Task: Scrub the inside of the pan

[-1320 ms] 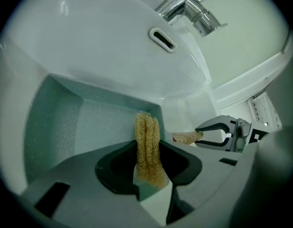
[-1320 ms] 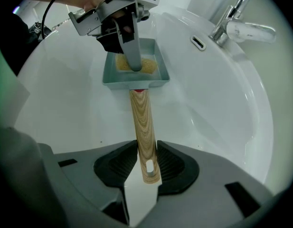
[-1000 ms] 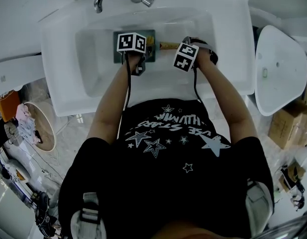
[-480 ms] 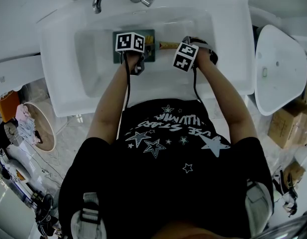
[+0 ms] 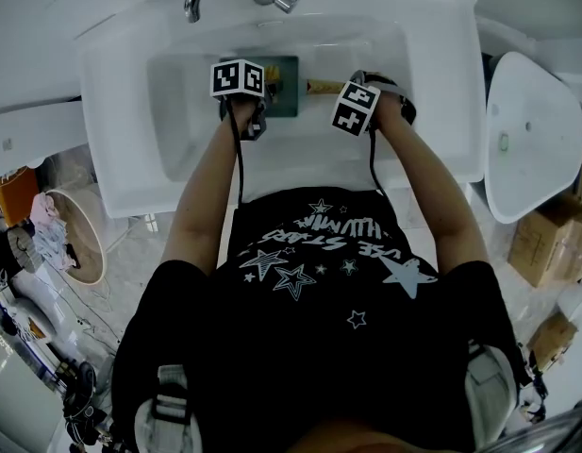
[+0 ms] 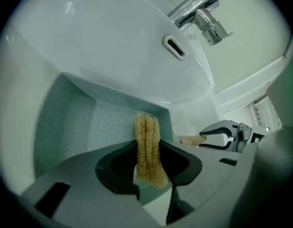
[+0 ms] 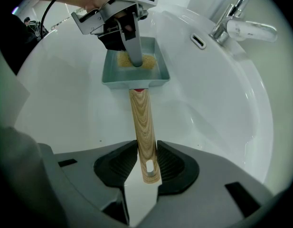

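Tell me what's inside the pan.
A yellow sponge lies in the pan, gripped by the left gripper. The pan floor beneath sponge and jaws is hidden.

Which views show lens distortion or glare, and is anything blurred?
Left gripper view: strong fisheye with dark corners; the sponge is sharp. Right gripper view: same curving, glare on the faucet. Head view: even, soft light over the sink.

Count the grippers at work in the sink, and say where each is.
2. The left gripper holds a sponge inside the pan; the right gripper clamps the pan's wooden handle.
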The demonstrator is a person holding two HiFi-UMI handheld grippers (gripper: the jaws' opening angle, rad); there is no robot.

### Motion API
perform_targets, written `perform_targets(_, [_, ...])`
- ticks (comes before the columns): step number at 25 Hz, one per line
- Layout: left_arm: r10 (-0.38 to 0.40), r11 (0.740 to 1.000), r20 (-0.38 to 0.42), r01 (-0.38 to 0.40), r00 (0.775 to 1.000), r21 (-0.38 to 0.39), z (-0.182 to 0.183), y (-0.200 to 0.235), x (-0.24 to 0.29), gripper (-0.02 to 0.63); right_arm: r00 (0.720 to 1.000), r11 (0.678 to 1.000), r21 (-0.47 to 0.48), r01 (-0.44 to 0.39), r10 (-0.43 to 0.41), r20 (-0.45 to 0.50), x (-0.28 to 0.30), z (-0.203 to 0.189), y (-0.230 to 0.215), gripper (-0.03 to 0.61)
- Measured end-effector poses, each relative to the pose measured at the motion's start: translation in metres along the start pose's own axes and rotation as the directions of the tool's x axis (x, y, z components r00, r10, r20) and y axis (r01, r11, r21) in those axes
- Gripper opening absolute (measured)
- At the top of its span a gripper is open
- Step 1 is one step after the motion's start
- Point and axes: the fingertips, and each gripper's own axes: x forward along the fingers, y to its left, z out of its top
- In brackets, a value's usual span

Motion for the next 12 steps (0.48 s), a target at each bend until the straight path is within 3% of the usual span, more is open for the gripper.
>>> perform_targets(12, [0.132,0.991,-0.021,-0.132,0.991,0.005,-0.001,0.039,-0.021,0.135,1.000,1.000,0.010,0.002,-0.002,-0.004,-0.001,-0.001,0.001,0.124])
